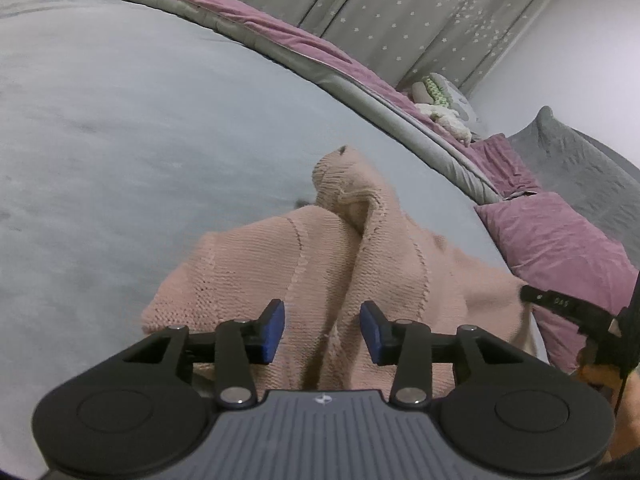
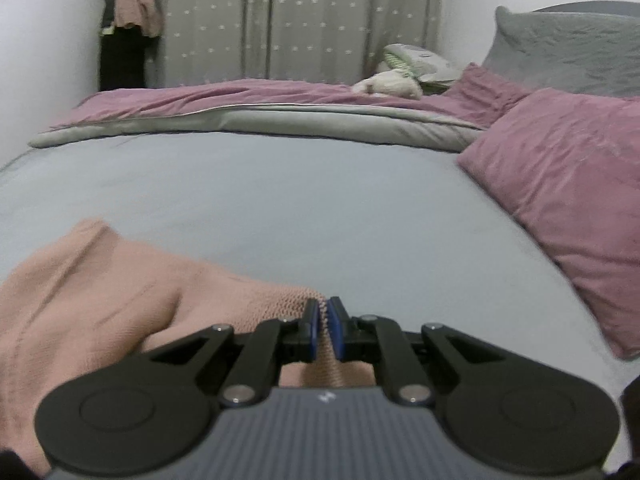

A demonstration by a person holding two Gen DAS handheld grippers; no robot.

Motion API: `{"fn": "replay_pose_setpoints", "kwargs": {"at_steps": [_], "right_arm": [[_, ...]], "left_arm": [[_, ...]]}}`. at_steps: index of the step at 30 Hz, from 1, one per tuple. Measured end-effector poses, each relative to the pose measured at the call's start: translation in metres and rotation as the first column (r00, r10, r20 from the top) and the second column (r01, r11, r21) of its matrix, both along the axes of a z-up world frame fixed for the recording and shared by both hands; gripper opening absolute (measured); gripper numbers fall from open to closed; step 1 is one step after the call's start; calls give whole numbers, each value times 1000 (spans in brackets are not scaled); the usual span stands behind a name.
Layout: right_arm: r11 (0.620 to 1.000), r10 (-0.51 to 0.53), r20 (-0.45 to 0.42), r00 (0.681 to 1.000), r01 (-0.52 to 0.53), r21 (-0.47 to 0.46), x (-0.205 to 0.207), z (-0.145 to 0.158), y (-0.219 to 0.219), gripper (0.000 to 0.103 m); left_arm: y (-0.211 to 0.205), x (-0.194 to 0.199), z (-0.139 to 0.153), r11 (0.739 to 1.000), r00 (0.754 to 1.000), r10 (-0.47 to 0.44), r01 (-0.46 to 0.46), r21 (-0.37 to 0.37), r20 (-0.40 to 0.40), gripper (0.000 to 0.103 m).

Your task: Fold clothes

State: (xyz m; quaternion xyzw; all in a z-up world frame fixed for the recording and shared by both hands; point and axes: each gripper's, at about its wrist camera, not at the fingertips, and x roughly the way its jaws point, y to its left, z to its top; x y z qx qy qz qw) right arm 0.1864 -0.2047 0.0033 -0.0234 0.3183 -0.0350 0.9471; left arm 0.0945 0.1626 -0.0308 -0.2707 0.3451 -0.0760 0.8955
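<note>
A peach knitted sweater (image 1: 280,276) lies rumpled on the grey bedsheet (image 1: 120,140), one part bunched up into a peak. My left gripper (image 1: 322,330) hovers just over its near part, jaws open, blue pads apart with fabric below the gap. In the right wrist view the same peach sweater (image 2: 100,292) spreads to the lower left. My right gripper (image 2: 325,326) is shut on an edge of it, knit fabric pinched between the blue pads. The right gripper's black tip (image 1: 560,304) shows at the sweater's right edge in the left wrist view.
Mauve pillows (image 2: 560,200) lie to the right, a grey pillow (image 2: 568,52) behind them. A mauve and grey duvet (image 2: 260,116) is folded along the bed's far side, with a soft toy (image 2: 388,84) on it. Star-patterned curtains (image 2: 300,20) hang behind; clothes (image 2: 132,0) hang at far left.
</note>
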Motion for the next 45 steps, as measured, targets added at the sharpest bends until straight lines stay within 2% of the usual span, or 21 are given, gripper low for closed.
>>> {"fn": "replay_pose_setpoints", "kwargs": {"at_steps": [8, 18, 24, 34, 37, 39, 45], "right_arm": [[992, -84, -18, 996, 82, -101, 27, -5, -38, 7], [959, -193, -55, 980, 177, -224, 66, -25, -85, 7], [947, -225, -97, 970, 194, -255, 82, -42, -108, 8], [949, -221, -129, 967, 183, -256, 81, -60, -108, 10], [951, -220, -117, 969, 186, -245, 77, -55, -106, 17], [953, -219, -109, 970, 188, -238, 73, -49, -103, 33], [962, -167, -85, 982, 144, -231, 58, -32, -87, 50]], "left_arm": [[2, 4, -3, 999, 999, 30, -29, 24, -28, 43], [7, 4, -6, 998, 998, 50, -49, 29, -26, 43], [10, 4, -6, 998, 998, 55, -54, 23, -17, 43], [11, 6, -2, 998, 998, 61, -61, 33, 14, 43], [14, 4, 0, 997, 997, 71, -72, 25, 23, 43], [17, 3, 2, 997, 996, 79, -79, 23, 29, 43], [25, 0, 4, 994, 993, 113, -113, 6, 37, 45]]}}
